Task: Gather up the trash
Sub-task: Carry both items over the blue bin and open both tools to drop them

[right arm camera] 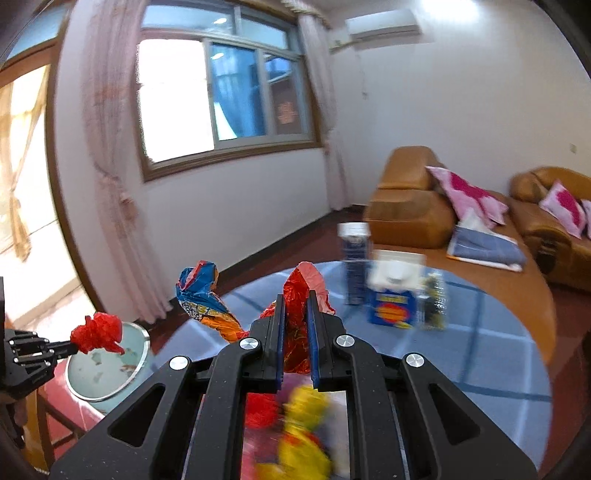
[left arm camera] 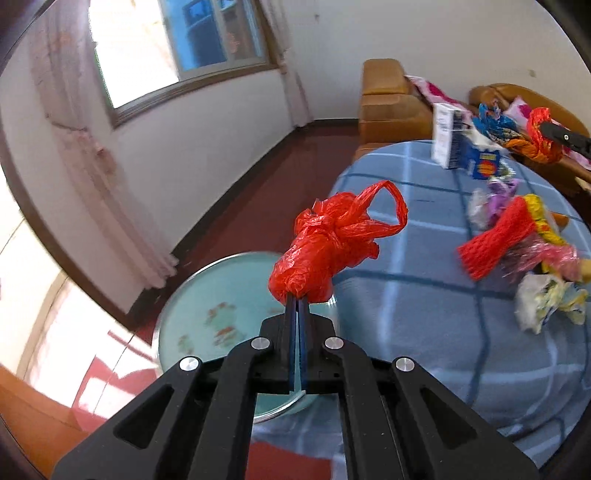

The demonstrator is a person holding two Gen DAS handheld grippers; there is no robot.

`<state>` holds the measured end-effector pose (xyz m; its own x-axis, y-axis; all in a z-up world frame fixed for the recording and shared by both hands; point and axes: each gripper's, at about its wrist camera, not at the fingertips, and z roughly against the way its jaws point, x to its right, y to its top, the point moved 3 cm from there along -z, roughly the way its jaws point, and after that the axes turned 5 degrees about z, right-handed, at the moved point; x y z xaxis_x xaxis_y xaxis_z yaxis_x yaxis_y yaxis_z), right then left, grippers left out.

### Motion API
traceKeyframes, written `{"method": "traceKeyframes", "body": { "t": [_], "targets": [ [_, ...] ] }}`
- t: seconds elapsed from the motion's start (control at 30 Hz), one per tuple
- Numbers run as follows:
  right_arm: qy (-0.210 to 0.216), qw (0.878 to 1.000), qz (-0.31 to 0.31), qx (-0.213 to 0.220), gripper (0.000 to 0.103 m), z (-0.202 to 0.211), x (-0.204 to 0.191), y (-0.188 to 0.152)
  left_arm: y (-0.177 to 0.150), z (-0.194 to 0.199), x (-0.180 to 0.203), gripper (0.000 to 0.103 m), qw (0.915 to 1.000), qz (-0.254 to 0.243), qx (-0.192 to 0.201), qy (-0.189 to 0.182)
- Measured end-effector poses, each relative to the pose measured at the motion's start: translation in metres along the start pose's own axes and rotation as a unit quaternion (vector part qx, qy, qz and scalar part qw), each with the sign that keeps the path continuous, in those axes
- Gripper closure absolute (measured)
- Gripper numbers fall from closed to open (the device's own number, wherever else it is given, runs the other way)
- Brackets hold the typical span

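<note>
2 upright wrappers point(right arm camera: 295, 314), jaws-pinched

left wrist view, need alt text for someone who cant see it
The left gripper is shut on a crumpled red plastic bag, held above a blue checked tablecloth. More wrappers litter the cloth, and a round glass side table stands below.

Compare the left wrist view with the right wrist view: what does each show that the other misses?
Left wrist only: the loose wrappers still lying on the blue checked tablecloth.

Right wrist only: the air conditioner and a folded blue cloth on the sofa.

Both: the left gripper shut on a red plastic bag, the right gripper clamping a crumpled wrapper, and the glass-topped side table.
</note>
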<state>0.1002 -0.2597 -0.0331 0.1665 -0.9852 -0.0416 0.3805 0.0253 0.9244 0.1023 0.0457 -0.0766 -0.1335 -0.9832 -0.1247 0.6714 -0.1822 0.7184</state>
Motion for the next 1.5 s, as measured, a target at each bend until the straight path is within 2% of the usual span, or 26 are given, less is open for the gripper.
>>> {"method": "traceKeyframes", "body": {
  "t": [0.3,0.7,1.2,1.5],
  "targets": [
    [0.060,0.997,0.035,-0.030,0.092,-0.053,-0.069,0.003,0.000,0.026,-0.046,0.102,0.9985,0.036,0.022,0.035],
    [0.090,0.989,0.103,-0.052,0.092,-0.083,-0.147,-0.002,0.000,0.038,-0.080,0.102,0.9946,0.064,0.035,0.074],
    [0.129,0.977,0.157,-0.064,0.092,-0.106,-0.200,-0.010,-0.013,0.028,-0.101,0.102,0.9915,0.080,0.016,0.101],
    [0.139,0.972,0.175,-0.070,0.092,-0.112,-0.220,-0.014,-0.015,0.022,-0.109,0.102,0.9904,0.090,0.008,0.105]
  ]
}}
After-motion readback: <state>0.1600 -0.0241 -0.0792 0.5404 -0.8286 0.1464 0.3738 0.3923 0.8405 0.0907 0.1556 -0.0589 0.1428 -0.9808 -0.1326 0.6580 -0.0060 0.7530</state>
